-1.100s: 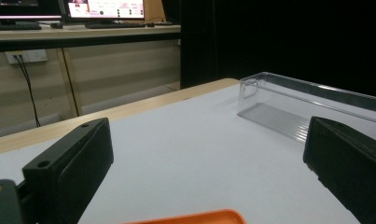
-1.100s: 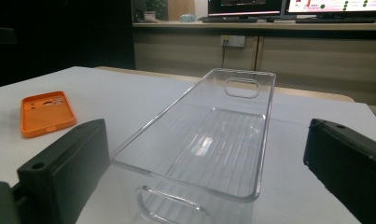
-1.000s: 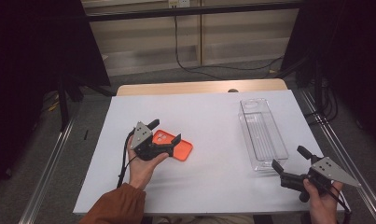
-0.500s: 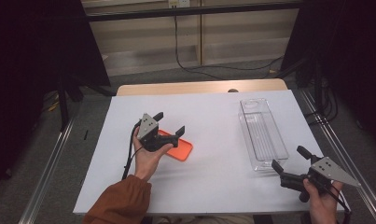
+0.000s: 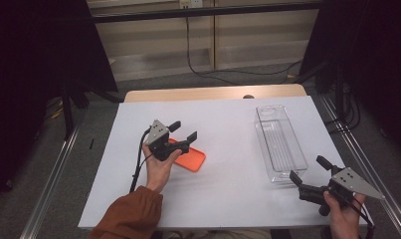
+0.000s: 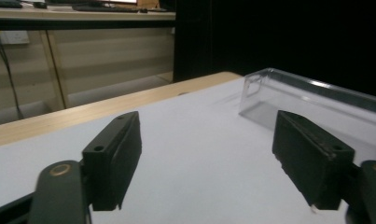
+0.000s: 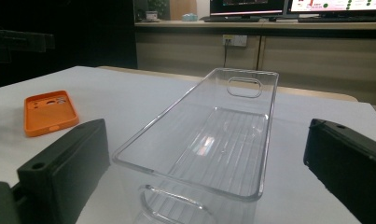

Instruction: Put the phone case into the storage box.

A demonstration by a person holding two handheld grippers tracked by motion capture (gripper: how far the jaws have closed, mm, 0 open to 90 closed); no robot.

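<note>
An orange phone case (image 5: 190, 159) (image 7: 50, 112) lies flat on the white table sheet, left of centre. My left gripper (image 5: 183, 131) hovers just above and behind the case, open, nothing between its jaws (image 6: 206, 158). A clear plastic bin (image 5: 279, 141) (image 7: 209, 140) (image 6: 316, 100) stands empty at the right. My right gripper (image 5: 307, 169) is open near the front right corner, its jaws pointing at the bin's near end with nothing held (image 7: 209, 168).
The white sheet (image 5: 228, 119) covers a wooden table whose far edge (image 5: 213, 93) shows behind it. Metal rails (image 5: 53, 179) run along both sides. Cables hang at the back wall. Wide free space lies between case and bin.
My left gripper has lifted off the orange case and swung up and right, leaving the case lying on the sheet. The right gripper has stayed put.
</note>
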